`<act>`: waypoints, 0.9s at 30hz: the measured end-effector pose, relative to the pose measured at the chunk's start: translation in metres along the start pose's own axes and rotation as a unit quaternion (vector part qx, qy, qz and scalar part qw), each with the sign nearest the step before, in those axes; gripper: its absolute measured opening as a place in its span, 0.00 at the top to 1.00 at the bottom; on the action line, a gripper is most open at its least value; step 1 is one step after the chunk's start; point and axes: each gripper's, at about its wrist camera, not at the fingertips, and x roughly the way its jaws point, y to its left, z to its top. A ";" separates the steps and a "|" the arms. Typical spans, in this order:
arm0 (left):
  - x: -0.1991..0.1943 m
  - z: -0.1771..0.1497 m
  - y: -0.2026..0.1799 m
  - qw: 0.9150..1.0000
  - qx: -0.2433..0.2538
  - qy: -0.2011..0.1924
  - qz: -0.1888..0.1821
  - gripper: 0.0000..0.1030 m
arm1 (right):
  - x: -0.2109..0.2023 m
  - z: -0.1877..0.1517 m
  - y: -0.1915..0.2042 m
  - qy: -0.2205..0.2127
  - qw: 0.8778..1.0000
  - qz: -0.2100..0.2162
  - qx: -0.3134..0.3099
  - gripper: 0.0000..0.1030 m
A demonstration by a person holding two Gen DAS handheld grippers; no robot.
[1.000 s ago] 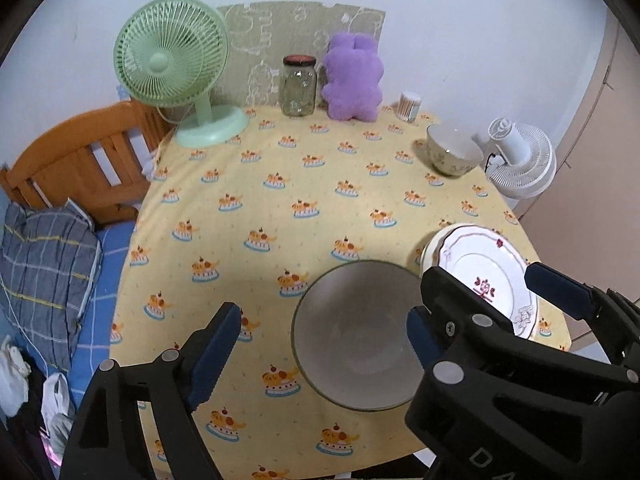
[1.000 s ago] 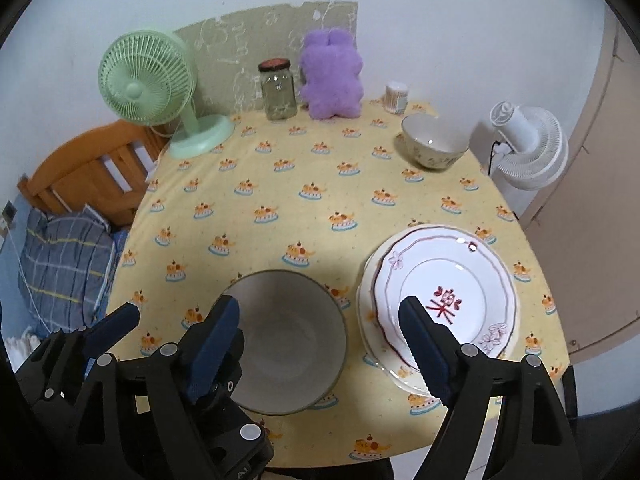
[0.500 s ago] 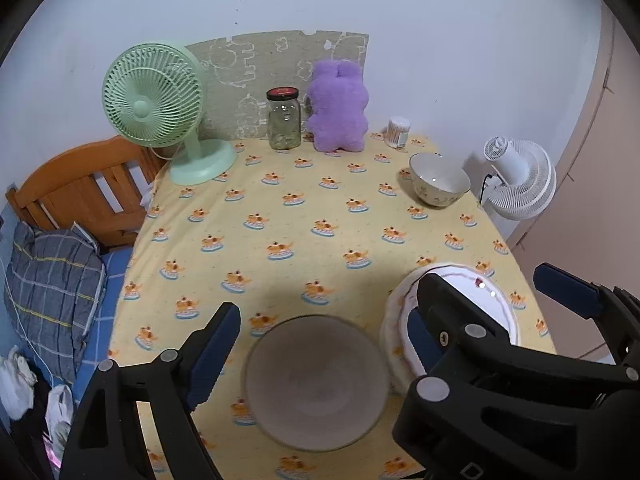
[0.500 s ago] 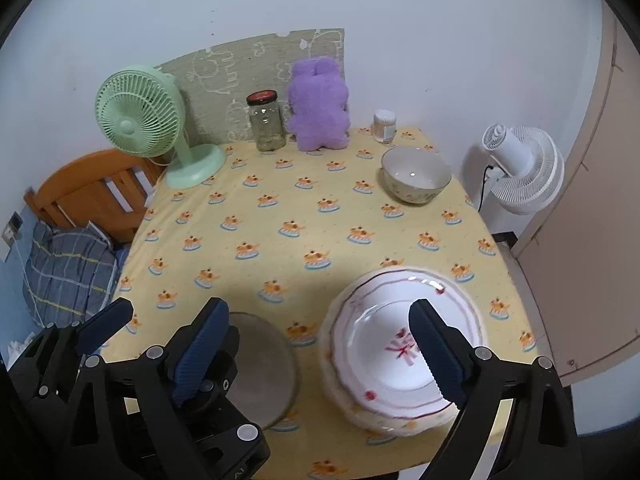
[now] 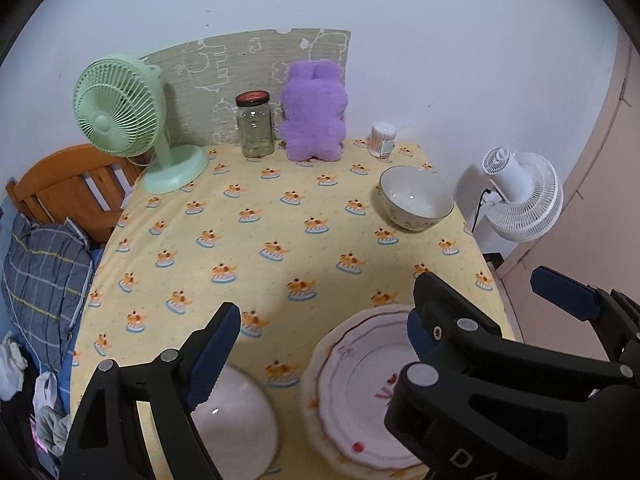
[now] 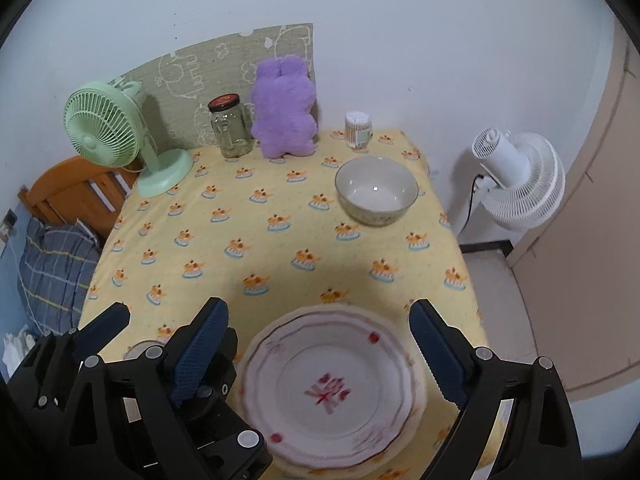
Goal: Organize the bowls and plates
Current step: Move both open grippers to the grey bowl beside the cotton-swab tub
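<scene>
A stack of white plates with red trim [image 6: 330, 390] lies at the table's near right edge, also in the left wrist view [image 5: 360, 392]. A grey bowl [image 5: 236, 432] sits to its left, mostly hidden in the right wrist view [image 6: 142, 349]. A second patterned bowl [image 5: 416, 198] stands at the far right [image 6: 376, 190]. My left gripper [image 5: 320, 344] is open and empty above the near edge. My right gripper [image 6: 320, 344] is open and empty, its fingers straddling the plates from above.
A green fan [image 5: 128, 120], a glass jar [image 5: 255, 124], a purple plush toy [image 5: 314, 112] and a cotton swab tub [image 5: 383, 139] line the back of the yellow tablecloth [image 5: 260, 240]. A white fan [image 6: 516, 180] stands right; a bed [image 5: 44, 248] lies left.
Both grippers have pulled back and up from the table; the grey bowl and plates have slid toward the bottom of both views. Both stay open and empty.
</scene>
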 end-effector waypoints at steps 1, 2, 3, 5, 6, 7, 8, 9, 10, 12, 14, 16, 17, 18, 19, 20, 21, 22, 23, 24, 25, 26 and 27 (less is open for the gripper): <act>0.004 0.003 -0.006 1.000 0.000 0.002 0.001 0.16 | 0.002 0.002 -0.004 0.001 1.000 0.002 -0.002 0.09; 0.006 0.006 -0.012 1.000 0.001 0.003 0.004 0.17 | 0.006 0.006 -0.010 0.003 1.000 0.006 -0.004 0.09; 0.009 0.009 -0.017 1.000 0.000 0.003 0.006 0.17 | 0.009 0.010 -0.017 0.004 1.000 0.009 -0.006 0.09; 0.015 0.015 -0.026 1.000 -0.004 0.004 0.011 0.17 | 0.014 0.017 -0.027 0.006 1.000 0.014 -0.008 0.09; 0.019 0.020 -0.031 1.000 -0.004 0.004 0.017 0.17 | 0.017 0.020 -0.032 0.006 1.000 0.016 -0.008 0.09; 0.023 0.024 -0.036 1.000 -0.004 0.004 0.021 0.17 | 0.023 0.025 -0.038 0.006 1.000 0.020 -0.009 0.09; 0.026 0.027 -0.040 1.000 -0.003 0.003 0.024 0.17 | 0.027 0.028 -0.043 0.006 1.000 0.023 -0.009 0.09; 0.030 0.030 -0.044 1.000 -0.002 0.004 0.027 0.17 | 0.031 0.032 -0.047 0.006 1.000 0.025 -0.011 0.09; 0.036 0.035 -0.049 1.000 -0.002 0.007 0.030 0.17 | 0.036 0.036 -0.051 0.007 1.000 0.026 -0.015 0.09; 0.044 0.041 -0.055 0.999 -0.005 0.007 0.031 0.17 | 0.044 0.044 -0.058 0.008 0.999 0.025 -0.024 0.09; 0.053 0.048 -0.063 0.999 -0.007 0.003 0.038 0.17 | 0.053 0.053 -0.066 0.005 0.999 0.031 -0.027 0.09; 0.064 0.056 -0.071 0.999 -0.005 0.002 0.043 0.17 | 0.061 0.058 -0.074 0.004 0.999 0.035 -0.026 0.08; 0.067 0.058 -0.073 0.999 -0.006 0.002 0.043 0.17 | 0.066 0.062 -0.079 0.003 0.999 0.036 -0.026 0.08; 0.073 0.061 -0.076 0.999 -0.007 0.004 0.043 0.17 | 0.072 0.066 -0.084 0.004 0.999 0.034 -0.026 0.08; 0.080 0.064 -0.079 0.999 -0.009 0.006 0.041 0.17 | 0.076 0.069 -0.086 0.006 0.999 0.031 -0.026 0.08; 0.084 0.067 -0.082 0.999 -0.010 0.006 0.041 0.17 | 0.082 0.073 -0.091 0.007 0.999 0.027 -0.027 0.07; 0.090 0.071 -0.084 0.999 -0.012 0.006 0.039 0.17 | 0.086 0.076 -0.093 0.007 0.999 0.024 -0.028 0.07; 0.097 0.074 -0.087 0.999 -0.014 0.008 0.037 0.17 | 0.092 0.080 -0.096 0.009 0.999 0.018 -0.029 0.06; 0.102 0.078 -0.090 0.999 -0.015 0.008 0.037 0.17 | 0.098 0.084 -0.099 0.009 0.999 0.015 -0.030 0.06; 0.107 0.081 -0.092 0.999 -0.014 0.008 0.038 0.17 | 0.102 0.086 -0.102 0.007 0.999 0.015 -0.031 0.06; 0.112 0.084 -0.094 0.999 -0.013 0.009 0.039 0.17 | 0.109 0.091 -0.106 0.007 0.999 0.016 -0.030 0.06; 0.118 0.089 -0.096 0.999 -0.011 0.011 0.040 0.17 | 0.114 0.094 -0.108 0.010 0.999 0.018 -0.027 0.06; 0.124 0.093 -0.098 0.999 -0.008 0.012 0.042 0.17 | 0.119 0.097 -0.111 0.013 0.999 0.022 -0.024 0.06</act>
